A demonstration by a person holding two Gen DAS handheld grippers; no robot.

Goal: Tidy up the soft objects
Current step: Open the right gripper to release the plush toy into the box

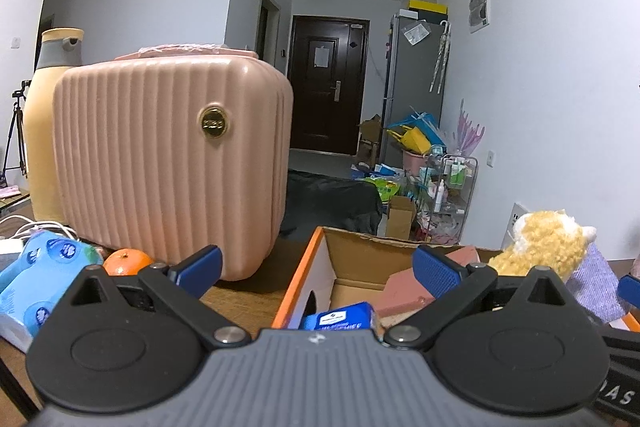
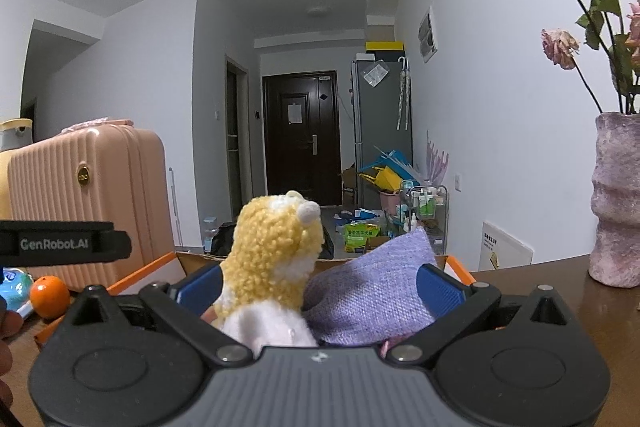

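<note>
A fuzzy yellow and white plush toy [image 2: 272, 259] and a purple fabric cushion [image 2: 372, 291] rest in an orange-edged cardboard box [image 2: 160, 263]. My right gripper [image 2: 320, 287] stands open around both, its blue pads apart from them or just grazing the plush. In the left wrist view the plush [image 1: 548, 243] and cushion [image 1: 596, 283] sit at the box's right end. My left gripper [image 1: 318, 271] hangs open over the box's [image 1: 304, 267] left part, with nothing between its fingers. Below it lie a blue tissue pack [image 1: 340, 319] and a reddish-pink flat item [image 1: 404, 291].
A ribbed pink hard case [image 1: 172, 163] stands left of the box, a tall yellow bottle [image 1: 44, 131] behind it. An orange [image 1: 126, 261] and a blue wrapped tissue bundle [image 1: 40, 275] lie beside it. A pink vase [image 2: 616, 199] of dried roses stands at the right.
</note>
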